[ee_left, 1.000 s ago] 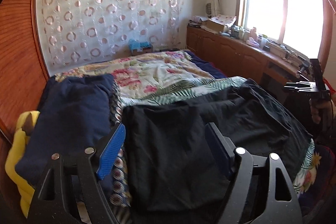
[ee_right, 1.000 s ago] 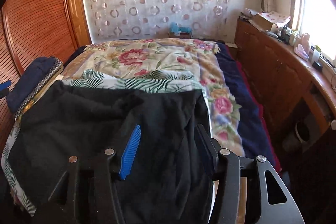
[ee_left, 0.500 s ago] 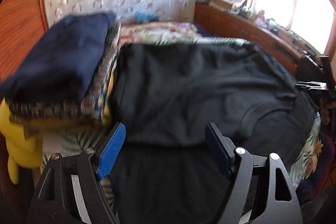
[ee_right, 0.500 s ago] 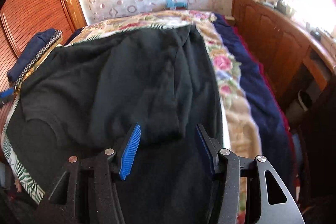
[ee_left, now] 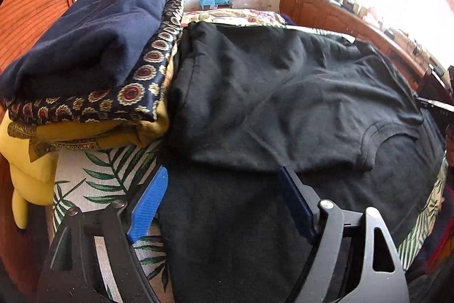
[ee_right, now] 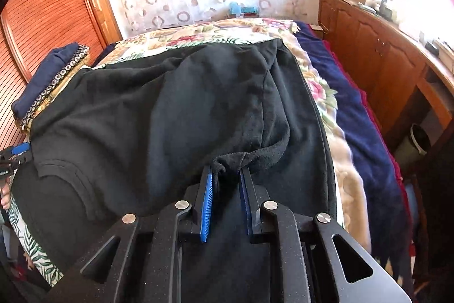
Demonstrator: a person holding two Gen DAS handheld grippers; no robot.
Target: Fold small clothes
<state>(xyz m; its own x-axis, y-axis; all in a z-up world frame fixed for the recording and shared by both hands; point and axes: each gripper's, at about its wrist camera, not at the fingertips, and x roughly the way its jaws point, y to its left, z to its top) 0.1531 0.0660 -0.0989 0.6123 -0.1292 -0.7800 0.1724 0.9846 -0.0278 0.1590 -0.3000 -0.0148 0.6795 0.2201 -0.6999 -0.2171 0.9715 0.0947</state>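
Scanning left to right across the bed: folded stack at far left, navy piece on top, patterned and yellow layers beneath, touching the left edge of the black garment

Black garment spread flat over the leaf-print bedspread, covering most of the near half of the bed; one folded flap already lying across its upper part, hem running side to side

Left gripper released, jaws wide apart, hovering just above the garment's near-left edge, close to the flap hem; nothing between the pads

Right gripper clenched, pinching a bunched bit of the black garment's flap edge between the blue pads; fabric puckered at the bite

Wooden cabinet along the far right, well apart from the work

Step in hand, by judgement: mid-fold, right side secured, left side not yet taken

Next move likely calls for closing the left jaws on the matching hem, then lifting both corners level and carrying them together to keep the fold square

Risk: uneven lift dragging the flap askew
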